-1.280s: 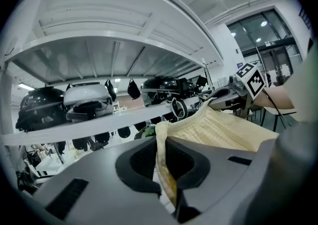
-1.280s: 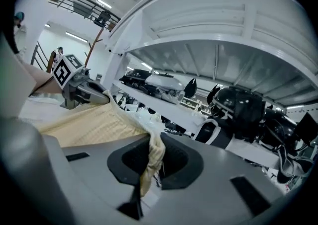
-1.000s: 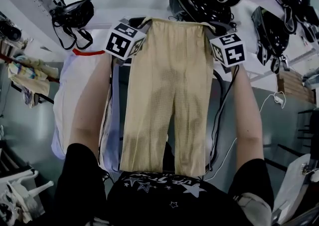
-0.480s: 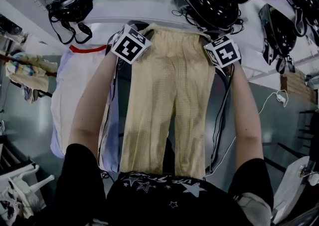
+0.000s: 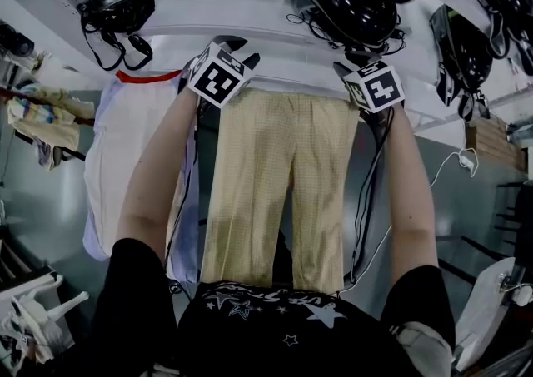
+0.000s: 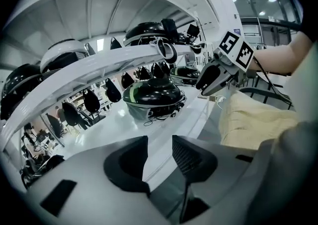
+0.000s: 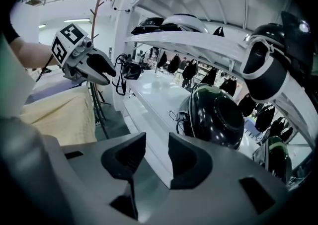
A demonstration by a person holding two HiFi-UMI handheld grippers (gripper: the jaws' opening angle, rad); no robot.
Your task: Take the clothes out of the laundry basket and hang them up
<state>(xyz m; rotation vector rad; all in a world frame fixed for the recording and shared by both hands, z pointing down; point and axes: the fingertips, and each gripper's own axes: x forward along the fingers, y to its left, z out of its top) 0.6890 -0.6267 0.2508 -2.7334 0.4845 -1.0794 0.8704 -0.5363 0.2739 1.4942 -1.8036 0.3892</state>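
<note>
Quick update: our left hand-held gripper (image 6: 159,144) has just been opening, and its jaws now stand apart with nothing between them. The pale yellow textured fabric trousers (image 5: 283,176) are out of both grips and hang just under the edge of the white tabletop (image 5: 291,59). We can't see what carries them. Our right hand-held gripper (image 7: 156,142) has opened the same way and is empty too. We reckon this piece is hung, so on to the next garment.
</note>
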